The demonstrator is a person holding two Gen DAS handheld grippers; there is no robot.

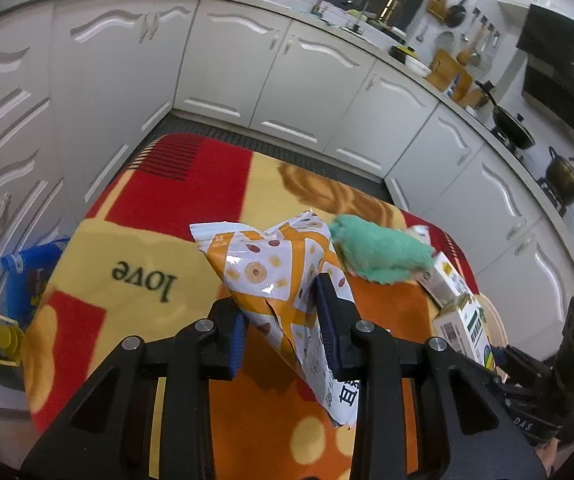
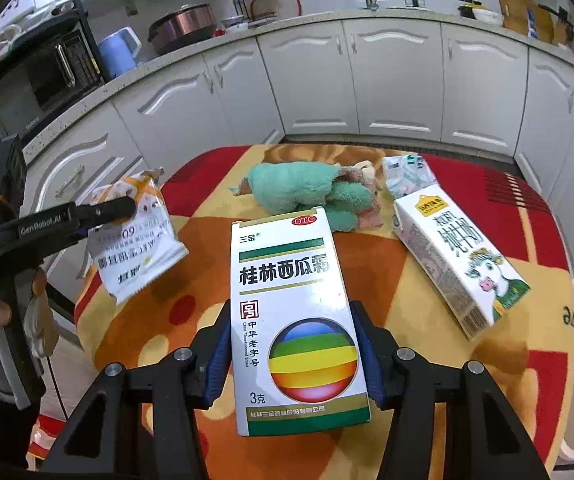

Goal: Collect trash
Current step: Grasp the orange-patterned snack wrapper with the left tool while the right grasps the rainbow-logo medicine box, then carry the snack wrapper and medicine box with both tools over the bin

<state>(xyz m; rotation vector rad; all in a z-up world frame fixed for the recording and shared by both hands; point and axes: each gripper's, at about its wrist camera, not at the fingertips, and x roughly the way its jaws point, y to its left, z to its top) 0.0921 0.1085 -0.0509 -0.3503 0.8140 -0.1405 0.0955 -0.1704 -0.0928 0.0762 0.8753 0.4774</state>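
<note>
Right wrist view: my right claw (image 2: 293, 354) clamps the medicine box (image 2: 297, 320) at frame centre above the blanket-covered bench (image 2: 427, 308); white kitchen cabinets (image 2: 399, 88) curve behind. My left claw (image 1: 283, 322) grips the snack wrapper (image 1: 283, 272).

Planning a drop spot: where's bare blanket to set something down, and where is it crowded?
Free: blanket between the medicine box and milk carton; also the "love" patch left of the snack bag. Crowded: far edge, around the green towel and crumpled wrapper.
</note>
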